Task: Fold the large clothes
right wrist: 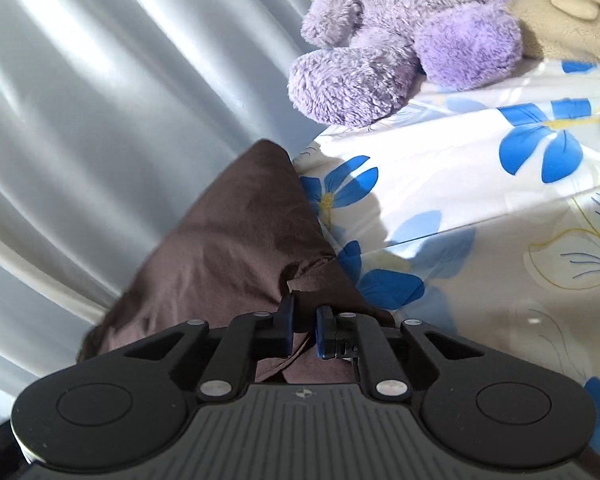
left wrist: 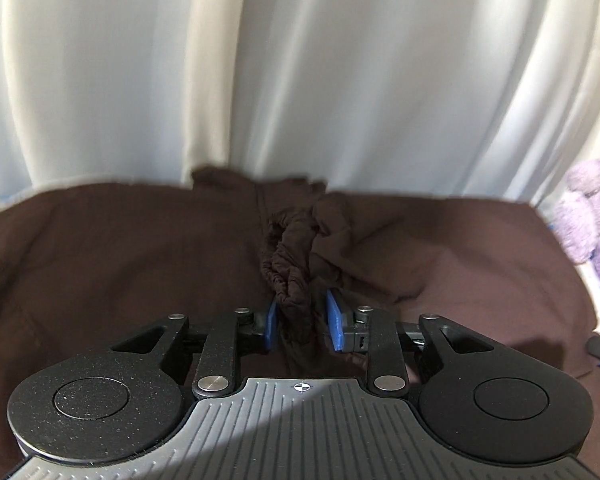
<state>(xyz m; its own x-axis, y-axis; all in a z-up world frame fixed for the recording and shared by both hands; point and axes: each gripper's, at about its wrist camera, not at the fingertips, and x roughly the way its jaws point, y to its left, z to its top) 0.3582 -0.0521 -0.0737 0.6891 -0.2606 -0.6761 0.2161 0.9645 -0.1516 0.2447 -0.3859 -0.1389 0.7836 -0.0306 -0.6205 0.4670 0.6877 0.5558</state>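
A large dark brown garment [left wrist: 120, 264] lies spread across the surface in the left wrist view. A gathered, twisted bunch of its fabric [left wrist: 290, 276] runs between the blue pads of my left gripper [left wrist: 302, 324], which is shut on it. In the right wrist view a corner of the same brown garment [right wrist: 236, 240] rises to a point. My right gripper [right wrist: 303, 328] is shut on a fold of it, with the blue pads [right wrist: 323, 332] close together.
A white curtain [left wrist: 300, 72] hangs behind the garment. A purple plush toy [right wrist: 400, 36] sits on a white sheet with blue flowers [right wrist: 480, 200] to the right. The toy also shows at the right edge of the left wrist view [left wrist: 596, 220].
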